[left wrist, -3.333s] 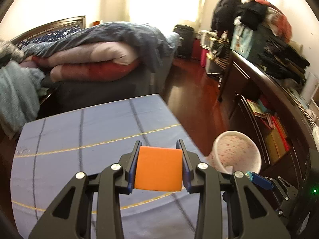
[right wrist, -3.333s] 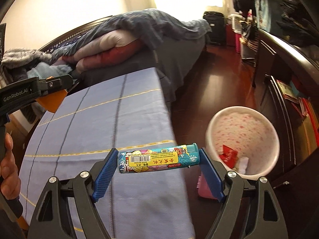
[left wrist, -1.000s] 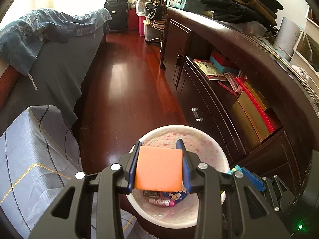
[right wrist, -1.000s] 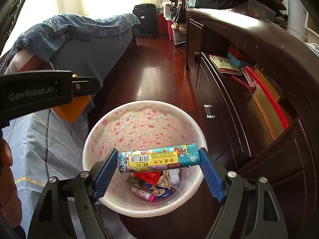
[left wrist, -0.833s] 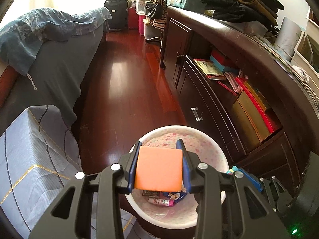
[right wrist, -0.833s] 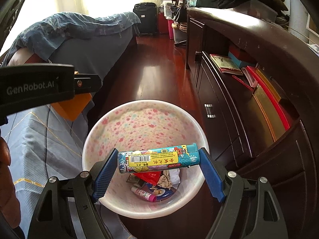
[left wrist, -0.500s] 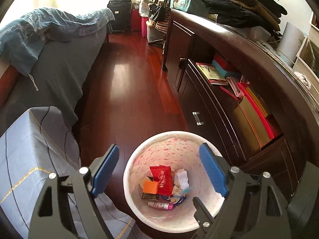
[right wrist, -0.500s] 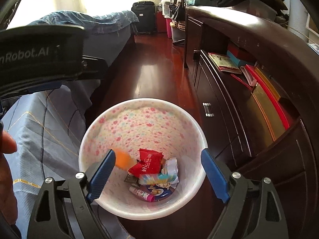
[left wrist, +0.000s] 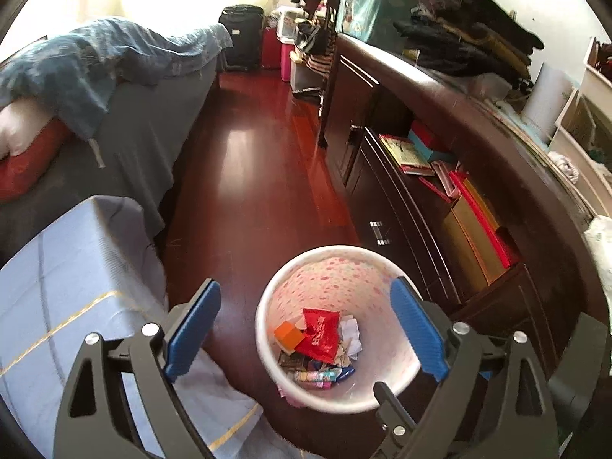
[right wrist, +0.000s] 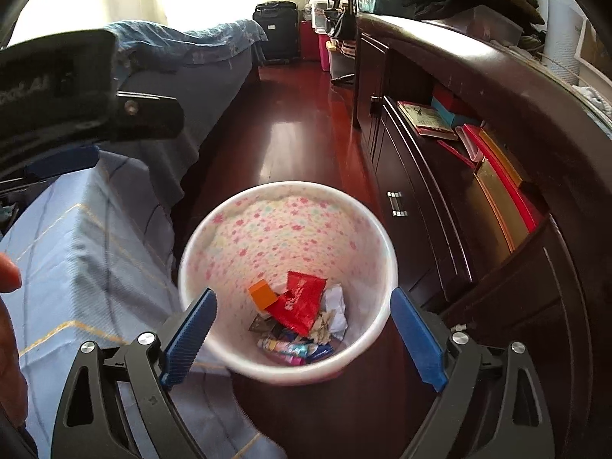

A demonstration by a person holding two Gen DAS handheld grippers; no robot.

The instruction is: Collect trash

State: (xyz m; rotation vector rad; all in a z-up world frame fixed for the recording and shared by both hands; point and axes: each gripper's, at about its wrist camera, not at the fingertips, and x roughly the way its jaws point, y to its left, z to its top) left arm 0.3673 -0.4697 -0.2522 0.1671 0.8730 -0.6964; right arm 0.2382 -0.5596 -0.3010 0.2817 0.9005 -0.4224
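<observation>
A white bin with pink flowers (left wrist: pixel 267 298) (right wrist: pixel 290 191) stands on the floor below both grippers. In it lie the orange block (left wrist: pixel 287 334) (right wrist: pixel 262 293), a red wrapper (left wrist: pixel 319 332) (right wrist: pixel 302 300), white crumpled paper (right wrist: pixel 336 306) and the colourful tube (left wrist: pixel 317 376) (right wrist: pixel 292 347). My left gripper (left wrist: pixel 306 329) hangs above the bin, its jaws still opening, nothing between them. My right gripper (right wrist: pixel 302 334) is also over the bin, jaws opening and empty. The left gripper's black body (right wrist: pixel 76 95) shows at the upper left of the right wrist view.
A blue cloth-covered surface (left wrist: pixel 57 267) (right wrist: pixel 76 248) lies left of the bin. A dark wooden cabinet (left wrist: pixel 440 210) (right wrist: pixel 478 191) with books runs along the right. A bed with blankets (left wrist: pixel 95 76) stands behind. Red wooden floor (left wrist: pixel 260 160) stretches ahead. A hand (right wrist: pixel 7 306) shows at the left edge.
Both grippers opened wide and dropped their loads: the orange block and the colourful tube now lie in the bin. Both grippers have since drawn back a little from the bin.
</observation>
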